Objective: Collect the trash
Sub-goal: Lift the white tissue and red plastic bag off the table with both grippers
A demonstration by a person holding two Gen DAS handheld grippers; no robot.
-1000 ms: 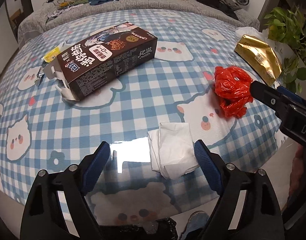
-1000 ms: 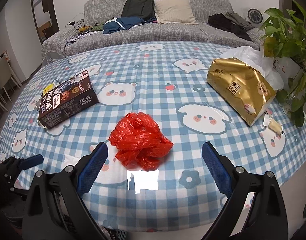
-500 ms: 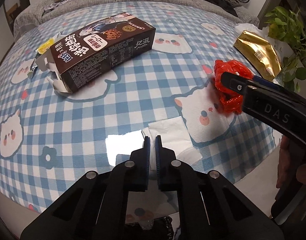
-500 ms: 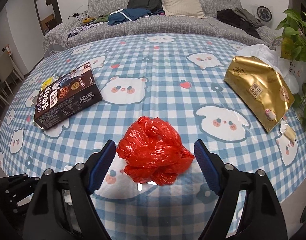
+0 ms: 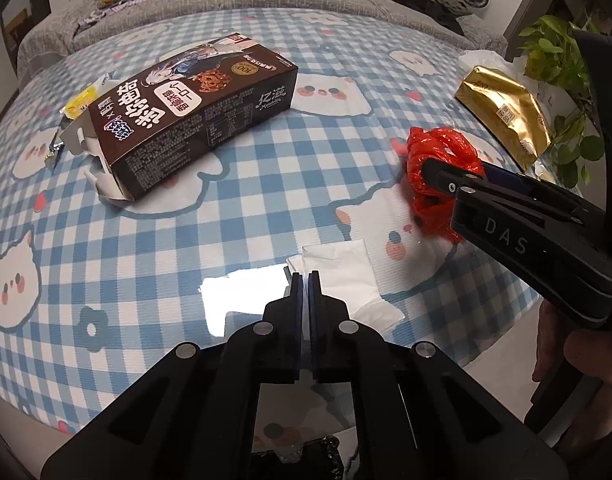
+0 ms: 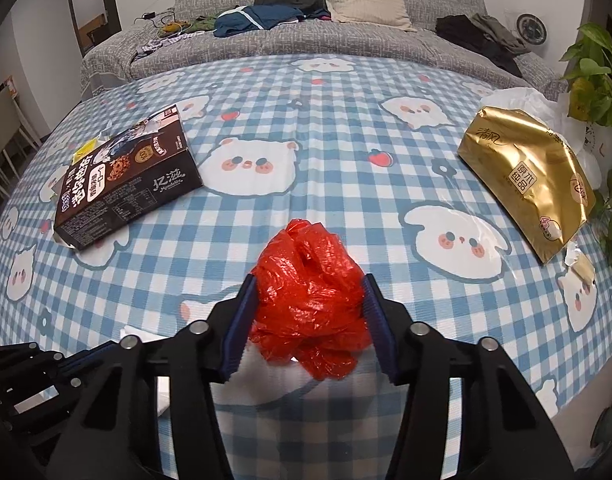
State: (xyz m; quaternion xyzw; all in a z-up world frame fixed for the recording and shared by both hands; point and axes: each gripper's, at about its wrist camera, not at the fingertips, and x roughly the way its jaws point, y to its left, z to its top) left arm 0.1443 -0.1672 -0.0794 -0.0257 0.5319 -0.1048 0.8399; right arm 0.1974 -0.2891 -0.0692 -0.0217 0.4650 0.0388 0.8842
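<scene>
Checked tablecloth (image 6: 329,128): left tongs (image 5: 304,280) pinching tissue (image 5: 337,264), right tongs (image 6: 309,308) closing around red bag (image 6: 306,280).

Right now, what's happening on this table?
A person is clearing trash with two handheld grippers. The left gripper is shut on the white tissue lying on the checked tablecloth. The right gripper is closing around the crumpled red plastic bag, pads already against it. The dark snack box and gold pack lie untouched.

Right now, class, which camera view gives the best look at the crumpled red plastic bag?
The right wrist view: the red plastic bag sits centred and near, between the closing right gripper pads. The left wrist view shows it farther off at the right, partly hidden behind that gripper's finger.
</scene>
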